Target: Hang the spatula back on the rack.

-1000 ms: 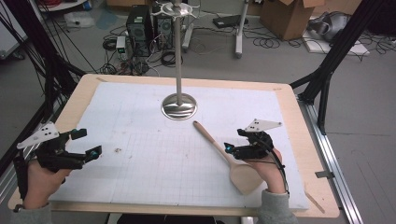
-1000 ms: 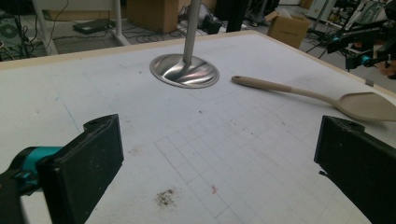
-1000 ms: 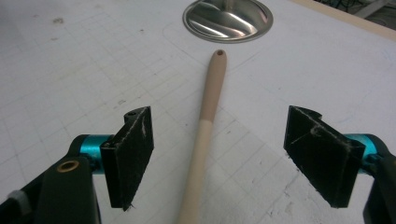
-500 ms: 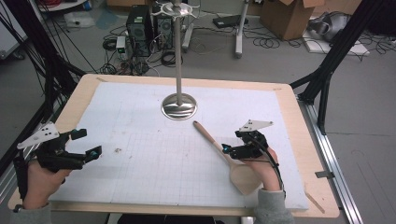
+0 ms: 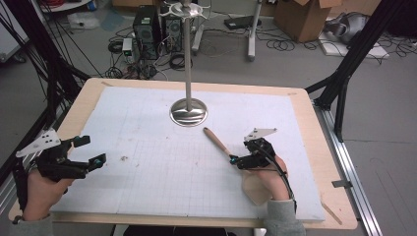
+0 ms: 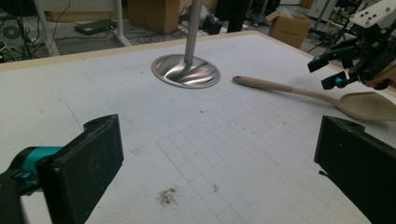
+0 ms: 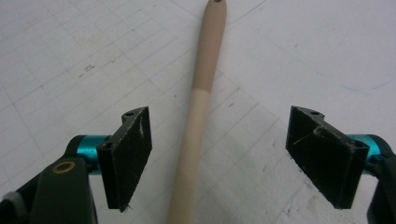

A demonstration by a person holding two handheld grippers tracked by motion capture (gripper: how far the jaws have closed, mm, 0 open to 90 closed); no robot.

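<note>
A wooden spoon [image 5: 217, 140] lies on the white gridded mat [image 5: 147, 128], its handle pointing towards the metal stand and its bowl [image 5: 254, 190] partly under the person's right hand. My right gripper [image 5: 235, 160] is open, low over the handle, one jaw on each side. In the right gripper view the handle [image 7: 201, 102] runs up between the jaws of the right gripper [image 7: 219, 122], and neither jaw touches it. My left gripper [image 5: 90, 151] is open near the mat's left edge with nothing in it. The left gripper view looks past the left gripper [image 6: 219, 144] to the spoon [image 6: 289, 88].
A metal stand with a round base [image 5: 188, 112] and a tall pole rises at the back middle of the mat, near the handle's tip. The wooden table edge [image 5: 334, 187] frames the mat. Black frame posts, cables and boxes stand on the floor behind.
My right gripper has moved a little left and towards the person, so it now straddles the spoon's handle. The left gripper and the spoon have not moved.
</note>
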